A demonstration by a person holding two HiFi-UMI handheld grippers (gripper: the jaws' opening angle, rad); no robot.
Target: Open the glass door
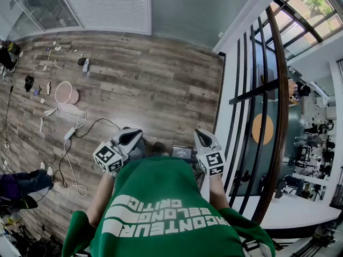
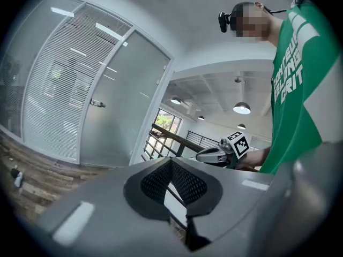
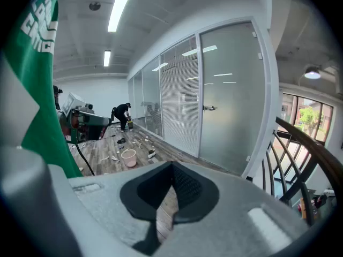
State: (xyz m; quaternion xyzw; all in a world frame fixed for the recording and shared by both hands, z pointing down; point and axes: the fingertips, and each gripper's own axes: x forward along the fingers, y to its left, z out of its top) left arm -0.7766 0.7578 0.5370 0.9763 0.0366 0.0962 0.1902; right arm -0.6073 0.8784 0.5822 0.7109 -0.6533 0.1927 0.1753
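Note:
The frosted glass door stands closed in the far wall, beside a panel with white blinds. In the left gripper view the door carries a small metal handle. The right gripper view shows the same door and its handle. Both grippers are held close to the green-shirted body, several steps short of the door. My left gripper is shut on nothing, its jaws meeting at the tip. My right gripper is also shut and empty.
A black railing with a wooden handrail runs along the right, over a drop to a lower floor. A pink bucket, cables and scattered debris lie on the wood floor at left. A person crouches far down the corridor.

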